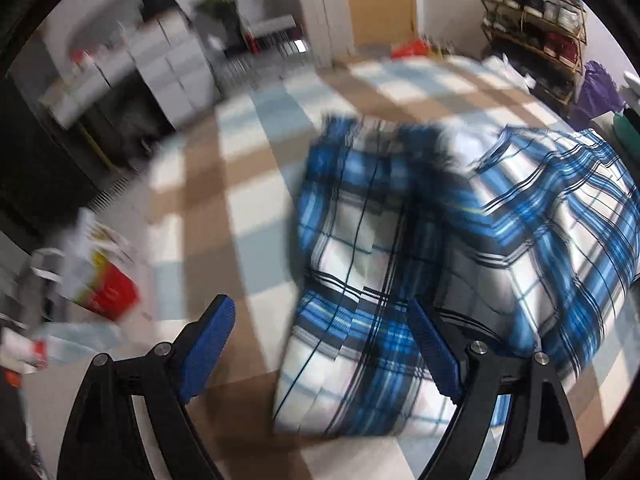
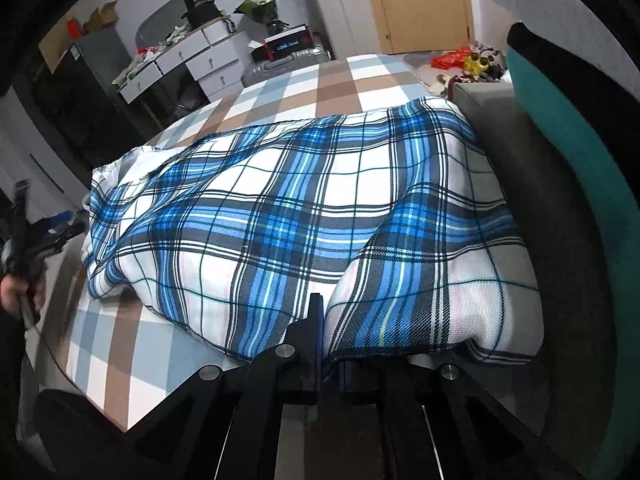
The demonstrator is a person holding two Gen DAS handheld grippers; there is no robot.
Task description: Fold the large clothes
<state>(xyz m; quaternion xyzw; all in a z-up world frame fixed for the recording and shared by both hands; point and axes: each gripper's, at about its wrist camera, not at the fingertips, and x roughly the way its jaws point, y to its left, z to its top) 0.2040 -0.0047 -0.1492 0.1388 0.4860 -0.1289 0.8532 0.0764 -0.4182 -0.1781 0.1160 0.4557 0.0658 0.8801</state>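
Note:
A large blue, white and black plaid shirt [image 2: 280,216] lies crumpled across the checked bedsheet [image 2: 120,344]. My right gripper [image 2: 326,320] is shut on the shirt's near edge, and the cloth bulges up over its right finger and hides it. In the blurred left wrist view the same shirt [image 1: 460,240] spreads to the right. My left gripper [image 1: 320,308] stands open above the shirt's left edge, its blue pads [image 1: 208,344] wide apart and pressing on nothing. A hand carries that left gripper [image 2: 24,232] at the far left of the right wrist view.
A grey and teal cushion [image 2: 560,160] borders the bed on the right. White drawers [image 2: 192,60] and a suitcase [image 2: 280,66] stand beyond the bed. A rack of clothes [image 1: 536,20] stands at the back right. A red box [image 1: 108,292] sits left of the bed.

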